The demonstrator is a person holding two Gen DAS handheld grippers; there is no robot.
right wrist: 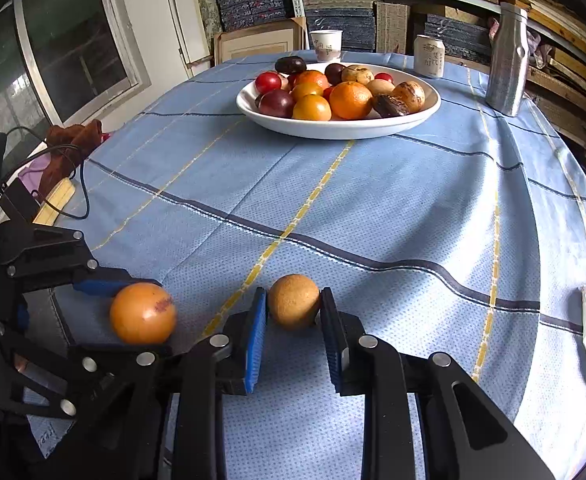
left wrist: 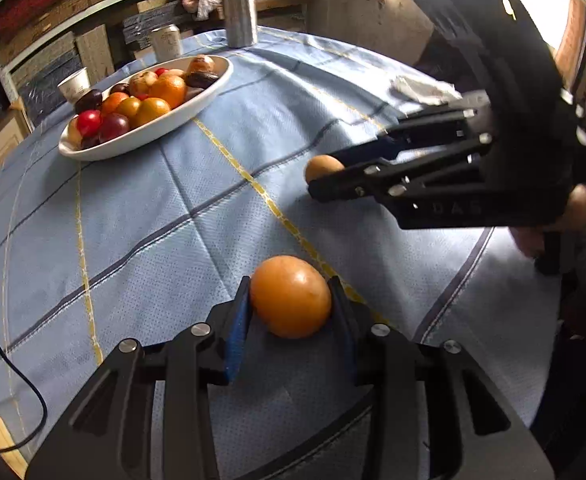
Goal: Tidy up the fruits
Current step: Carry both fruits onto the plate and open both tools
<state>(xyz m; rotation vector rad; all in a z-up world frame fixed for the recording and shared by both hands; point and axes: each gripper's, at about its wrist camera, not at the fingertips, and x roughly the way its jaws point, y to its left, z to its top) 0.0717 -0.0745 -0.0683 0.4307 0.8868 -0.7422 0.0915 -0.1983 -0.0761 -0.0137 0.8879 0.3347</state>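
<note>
1. Nearest the cameras, on the blue woven tablecloth (right wrist: 373, 208), the left gripper (left wrist: 291, 300) clamps a smooth, glossy orange fruit (left wrist: 291, 302) between blue ribbed pads (left wrist: 237, 332); the right gripper (right wrist: 293, 312) pinches a smaller, matte, dimpled tan fruit (right wrist: 294, 301).
2. Farther back, a white oval bowl (right wrist: 339, 130) holds piled oranges, red plums and dark fruits; several lie partly hidden.
3. Beyond stand a paper cup (right wrist: 326, 45), a can (right wrist: 429, 56) and a dented steel bottle (right wrist: 507, 60); its top is cut off.

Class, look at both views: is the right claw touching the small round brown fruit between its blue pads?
Touching. In the right wrist view, both blue pads of the right claw press against the small round brown fruit, with no gap either side.
</note>
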